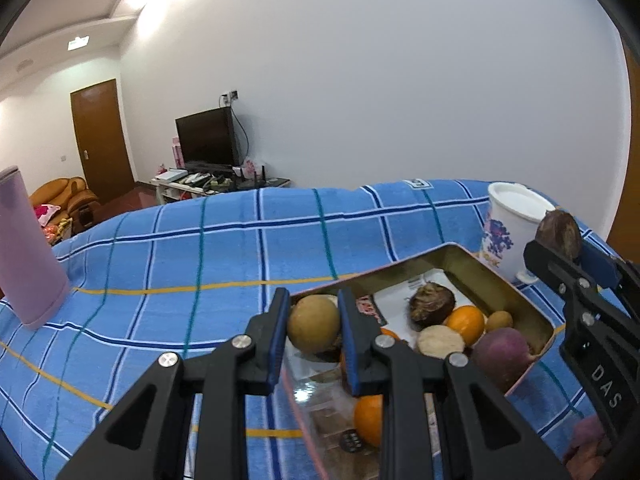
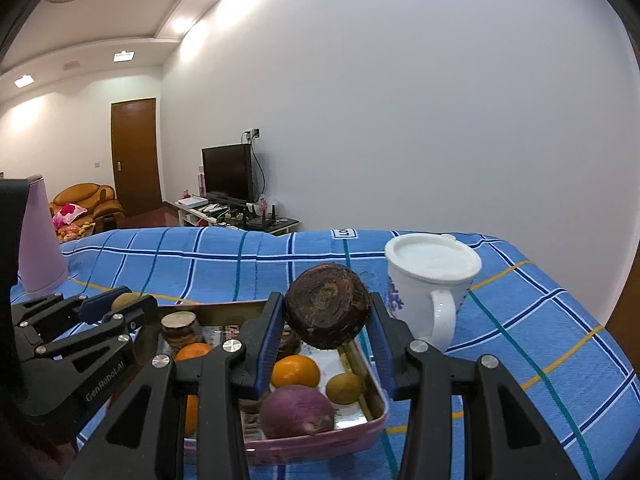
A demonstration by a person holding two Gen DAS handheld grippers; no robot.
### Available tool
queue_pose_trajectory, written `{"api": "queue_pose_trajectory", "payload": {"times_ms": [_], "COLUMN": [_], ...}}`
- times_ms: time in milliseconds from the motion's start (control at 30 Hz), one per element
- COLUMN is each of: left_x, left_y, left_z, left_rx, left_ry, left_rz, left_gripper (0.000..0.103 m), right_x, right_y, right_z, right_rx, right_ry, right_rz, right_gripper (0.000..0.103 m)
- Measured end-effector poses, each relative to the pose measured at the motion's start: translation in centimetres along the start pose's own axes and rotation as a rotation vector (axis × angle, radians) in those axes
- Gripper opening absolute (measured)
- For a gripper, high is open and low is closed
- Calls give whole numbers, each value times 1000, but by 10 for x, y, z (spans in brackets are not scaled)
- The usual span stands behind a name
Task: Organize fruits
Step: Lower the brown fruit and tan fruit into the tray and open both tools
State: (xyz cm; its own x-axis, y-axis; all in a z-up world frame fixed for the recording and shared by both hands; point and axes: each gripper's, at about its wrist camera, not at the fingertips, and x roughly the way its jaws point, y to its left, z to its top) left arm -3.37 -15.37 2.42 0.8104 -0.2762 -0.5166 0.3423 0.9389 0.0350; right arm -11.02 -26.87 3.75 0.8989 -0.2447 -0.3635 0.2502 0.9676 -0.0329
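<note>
**Both grippers carry round fruit above the tin**

The left gripper (image 1: 314,330) is clamped on a smooth tan fruit (image 1: 314,323); the right gripper (image 2: 326,322) pinches a dark rough fruit (image 2: 327,311) across its widest part. Both look firm, light and liable to roll, hanging over the tin tray (image 2: 374,376) of oranges

Blue plaid cloth-covered surface (image 2: 520,320) under a metal tray (image 2: 376,384), white mug (image 2: 428,280), pink cylinder (image 1: 28,256).
</note>
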Motion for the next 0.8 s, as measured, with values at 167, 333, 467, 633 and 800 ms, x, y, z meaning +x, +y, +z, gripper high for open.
{"api": "queue_pose_trajectory", "payload": {"times_ms": [167, 333, 467, 633, 800], "left_x": [1, -1, -3, -8, -9], "left_y": [-9, -12, -17, -25, -33], "left_z": [-1, -2, -4, -8, -7], "left_rx": [10, 10, 17, 37, 50], "left_ry": [4, 3, 5, 5, 3], "left_rz": [-14, -22, -26, -40, -56], "left_gripper": [26, 26, 26, 26, 26], "right_x": [1, -3, -5, -6, -5], "right_y": [-7, -8, -7, -12, -17], "right_z": [-1, -1, -1, -2, -3], "right_rx": [-2, 5, -5, -9, -3], "right_ry": [1, 1, -3, 1, 11], "right_rz": [-9, -7, -12, -22, -33], "right_gripper": [43, 43, 43, 43, 43]}}
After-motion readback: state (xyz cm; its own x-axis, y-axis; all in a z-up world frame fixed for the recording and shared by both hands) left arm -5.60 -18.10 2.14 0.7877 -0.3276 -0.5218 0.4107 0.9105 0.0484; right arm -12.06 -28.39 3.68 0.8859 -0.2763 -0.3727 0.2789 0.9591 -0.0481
